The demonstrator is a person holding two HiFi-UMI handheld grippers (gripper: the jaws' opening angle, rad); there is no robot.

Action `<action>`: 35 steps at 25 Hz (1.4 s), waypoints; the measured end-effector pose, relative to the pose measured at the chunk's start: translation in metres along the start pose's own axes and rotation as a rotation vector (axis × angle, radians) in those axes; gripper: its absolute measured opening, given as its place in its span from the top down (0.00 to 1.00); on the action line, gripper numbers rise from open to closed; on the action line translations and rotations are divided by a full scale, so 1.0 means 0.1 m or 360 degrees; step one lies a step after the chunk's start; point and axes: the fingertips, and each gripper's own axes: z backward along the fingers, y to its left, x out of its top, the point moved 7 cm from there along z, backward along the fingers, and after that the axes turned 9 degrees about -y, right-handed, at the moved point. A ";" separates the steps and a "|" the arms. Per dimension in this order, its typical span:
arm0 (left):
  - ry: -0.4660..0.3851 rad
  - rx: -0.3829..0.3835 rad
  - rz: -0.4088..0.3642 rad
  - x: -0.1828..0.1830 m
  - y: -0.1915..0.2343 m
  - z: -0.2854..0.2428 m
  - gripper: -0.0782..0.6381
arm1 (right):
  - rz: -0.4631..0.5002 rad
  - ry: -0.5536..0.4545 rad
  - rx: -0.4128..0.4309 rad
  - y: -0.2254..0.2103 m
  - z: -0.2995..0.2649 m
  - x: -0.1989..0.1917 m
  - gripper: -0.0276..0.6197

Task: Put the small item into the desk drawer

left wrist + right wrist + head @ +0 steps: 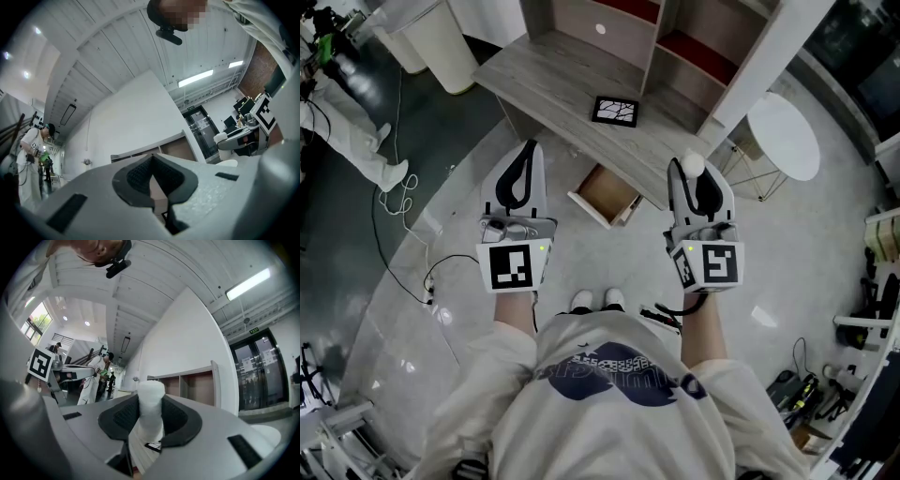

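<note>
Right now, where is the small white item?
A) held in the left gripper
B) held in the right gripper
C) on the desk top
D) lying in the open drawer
B: the white item stands pinched between the pads of the right gripper, not yet in the open drawer.

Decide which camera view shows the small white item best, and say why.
The right gripper view: the white item sits large and centred, clamped between the pads of the right gripper. The head view shows only its rounded top past the jaw tips. The left gripper view does not show it.
</note>
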 end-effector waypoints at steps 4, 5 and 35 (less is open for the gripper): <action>0.0015 0.0006 0.0000 -0.01 0.01 0.03 0.88 | -0.0099 0.0008 0.0028 -0.02 0.02 -0.02 0.76; 0.0021 0.0010 -0.0001 -0.01 0.02 0.04 0.88 | -0.0118 0.0007 0.0035 -0.02 0.03 -0.02 0.76; 0.0186 0.0136 -0.0043 -0.18 -0.49 -0.04 0.88 | -0.0189 0.0128 0.0251 -0.52 0.10 -0.34 0.76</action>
